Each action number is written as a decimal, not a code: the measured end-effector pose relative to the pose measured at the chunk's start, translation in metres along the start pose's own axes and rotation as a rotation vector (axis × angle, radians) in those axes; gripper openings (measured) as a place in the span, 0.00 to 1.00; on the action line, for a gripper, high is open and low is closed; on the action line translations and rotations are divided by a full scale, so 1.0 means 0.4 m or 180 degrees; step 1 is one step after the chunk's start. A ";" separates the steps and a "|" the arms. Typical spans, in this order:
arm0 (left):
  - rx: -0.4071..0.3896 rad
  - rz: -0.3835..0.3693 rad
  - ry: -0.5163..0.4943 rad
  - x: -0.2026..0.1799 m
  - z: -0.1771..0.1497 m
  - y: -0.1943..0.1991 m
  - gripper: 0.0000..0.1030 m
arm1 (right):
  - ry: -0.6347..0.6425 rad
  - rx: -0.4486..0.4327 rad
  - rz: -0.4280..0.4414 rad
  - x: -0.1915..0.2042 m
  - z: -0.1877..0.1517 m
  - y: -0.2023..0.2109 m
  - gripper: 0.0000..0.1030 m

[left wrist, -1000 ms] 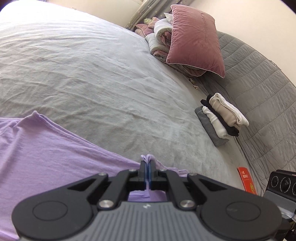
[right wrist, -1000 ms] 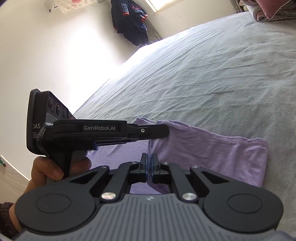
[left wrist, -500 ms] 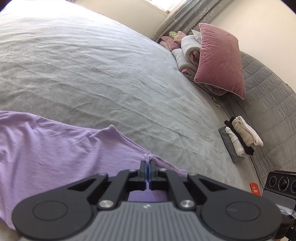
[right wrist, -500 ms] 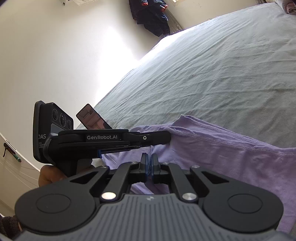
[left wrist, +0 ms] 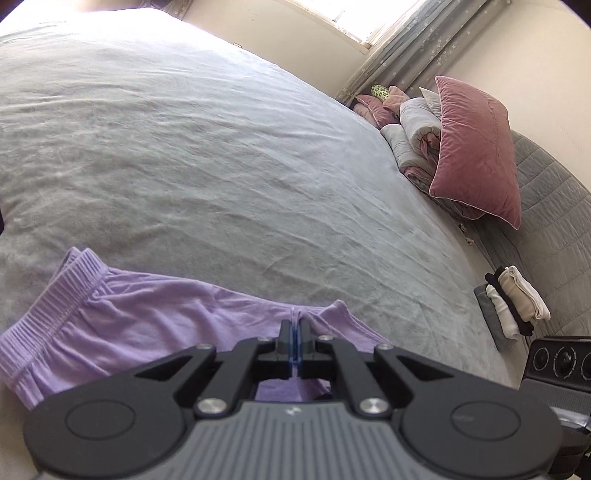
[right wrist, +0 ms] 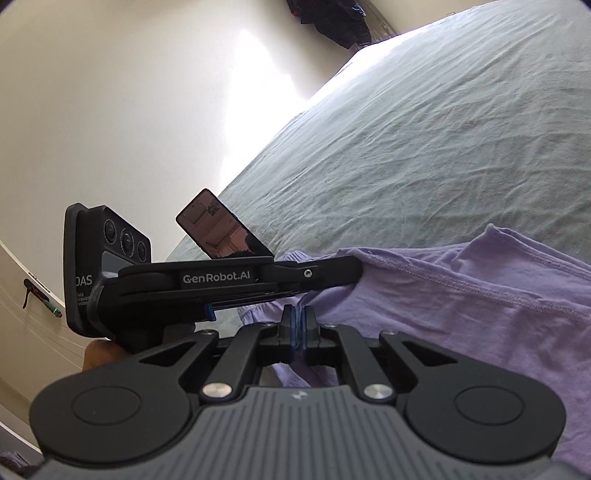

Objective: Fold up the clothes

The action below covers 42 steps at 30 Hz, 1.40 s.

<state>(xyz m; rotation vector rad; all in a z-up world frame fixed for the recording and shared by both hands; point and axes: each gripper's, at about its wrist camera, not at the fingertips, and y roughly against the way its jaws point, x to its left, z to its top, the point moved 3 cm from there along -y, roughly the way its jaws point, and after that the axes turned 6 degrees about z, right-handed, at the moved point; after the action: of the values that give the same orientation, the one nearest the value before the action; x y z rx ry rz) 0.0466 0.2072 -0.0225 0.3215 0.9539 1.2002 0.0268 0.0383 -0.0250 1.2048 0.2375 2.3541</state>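
A lilac garment (left wrist: 140, 317) with a ribbed elastic waistband (left wrist: 55, 306) lies on the grey bed sheet (left wrist: 221, 166). My left gripper (left wrist: 295, 332) is shut on a pinch of its fabric near the hem. In the right wrist view the same lilac garment (right wrist: 480, 295) spreads to the right, and my right gripper (right wrist: 298, 321) is shut on a fold of it. The left gripper (right wrist: 354, 267) shows there from the side, just above and left of my right one, clamped on the cloth edge.
A stack of folded clothes (left wrist: 513, 306) sits at the bed's right edge. A pink pillow (left wrist: 476, 147) leans on rolled bedding (left wrist: 413, 136) by the grey quilted headboard (left wrist: 554, 206). A phone (right wrist: 221, 229) is mounted on the left gripper. Dark clothes (right wrist: 332, 18) hang on the far wall.
Both grippers have carried the pinched garment across the bed, staying shut. The waistband has come into the left view and the folded stack has slid further right.
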 end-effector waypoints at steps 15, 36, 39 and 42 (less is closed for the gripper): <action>-0.0116 0.0330 0.0226 0.217 0.029 0.050 0.01 | -0.0090 0.0176 0.0155 0.031 -0.015 -0.233 0.04; -0.0623 0.0599 0.0355 0.271 0.033 0.144 0.04 | 0.0072 0.0267 0.0072 0.069 -0.028 -0.291 0.39; -0.0648 0.0536 0.0173 0.228 0.023 0.148 0.05 | 0.0152 0.0243 0.0014 0.071 -0.023 -0.251 0.39; -0.0587 0.0430 -0.0044 0.180 0.004 0.128 0.05 | 0.0212 0.0181 -0.0164 0.044 -0.012 -0.187 0.39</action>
<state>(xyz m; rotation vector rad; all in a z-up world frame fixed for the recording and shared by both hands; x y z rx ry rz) 0.0183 0.2910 -0.0200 0.2495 0.8124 1.3974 0.0394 0.1120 -0.0424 1.1338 0.3557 2.3596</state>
